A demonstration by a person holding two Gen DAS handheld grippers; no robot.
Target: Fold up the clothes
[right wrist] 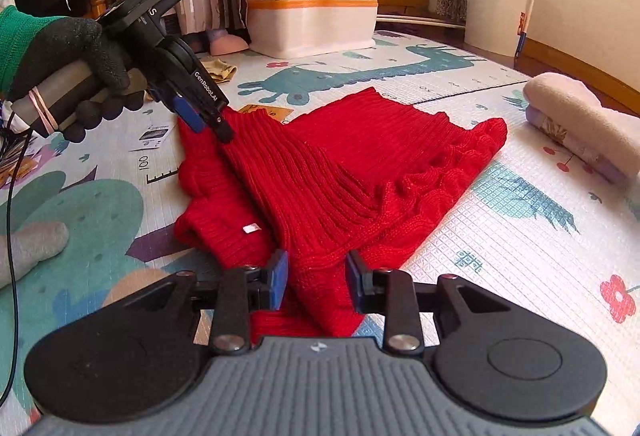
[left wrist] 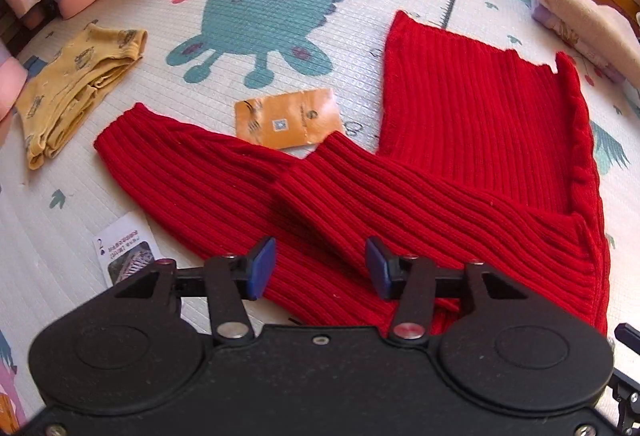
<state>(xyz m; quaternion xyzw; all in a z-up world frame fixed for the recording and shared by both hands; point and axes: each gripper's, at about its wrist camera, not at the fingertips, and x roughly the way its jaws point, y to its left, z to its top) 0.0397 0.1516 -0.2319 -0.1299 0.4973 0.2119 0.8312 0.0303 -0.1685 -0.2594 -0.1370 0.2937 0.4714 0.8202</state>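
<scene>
Red ribbed sweater [left wrist: 440,172] lying on the foam play mat [left wrist: 360,16], both sleeves crossed over the body, final folds remaining. Left gripper [left wrist: 320,266] hovering open, holding nothing. Right gripper [right wrist: 316,276] spreading open around the knit edge, not yet pinching.

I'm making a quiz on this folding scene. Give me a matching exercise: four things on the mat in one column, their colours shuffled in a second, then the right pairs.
Things:
1. ribbed sweater
2. small garment at the left of the left wrist view
3. packet beside the sleeves
4. storage box at the back of the mat

Colours:
A. orange
B. white with an orange band
C. red
D. yellow

Pairs: 1-C, 2-D, 3-A, 4-B
</scene>
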